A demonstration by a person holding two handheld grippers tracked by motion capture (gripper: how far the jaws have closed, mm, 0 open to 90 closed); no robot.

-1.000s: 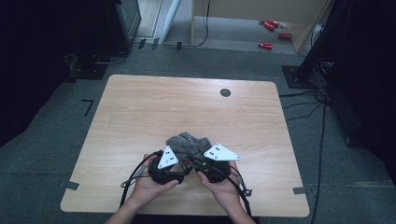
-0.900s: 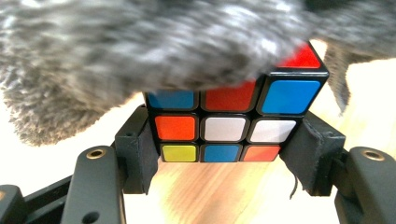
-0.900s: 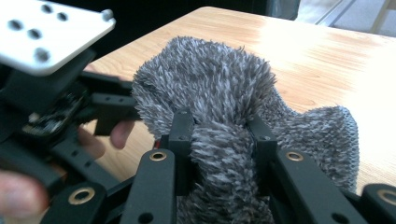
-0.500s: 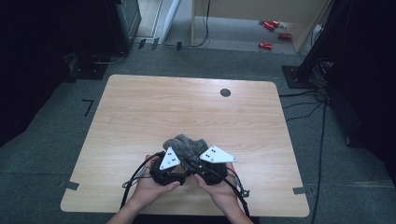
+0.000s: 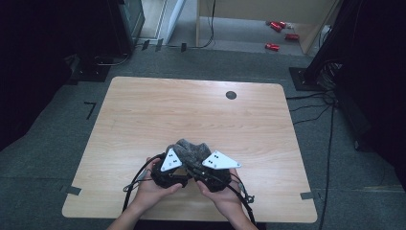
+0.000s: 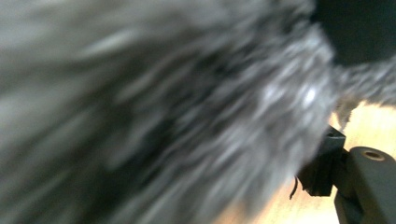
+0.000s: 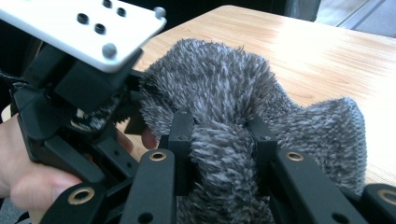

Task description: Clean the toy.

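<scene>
near edge of the wooden table (image 5: 143, 115), centre: a fuzzy grey knitted sock (image 5: 191, 149) bunched between two hand-held grippers. part of it rests on the tabletop just beyond them.

left gripper (image 5: 178, 165): held in the left hand (image 5: 152, 186), grey three-cornered plate on top, nose buried in the grey pile. left gripper view is blurred fuzz (image 6: 163, 107) right against the lens, a strip of table at lower right. its jaws are drawn together, as tight as they go, pinching the fabric. in the right gripper view its white plate (image 7: 84, 28) and black body sit at left, pressed into the sock's side.

right gripper (image 7: 219, 135): held in the right hand (image 5: 221, 197). its two black jaws stand on either side of a thick fold of the sock (image 7: 219, 93) and squeeze it; the pile bulges out between and above them. the ribbed cuff end (image 7: 343, 126) droops to the right, touching the table.

the two grippers sit just beside each other, tips converging on the sock. black cables (image 5: 139, 177) loop off toward the person. small dark round grommet (image 5: 231, 95) at the far side of the table, well apart from the work.
</scene>
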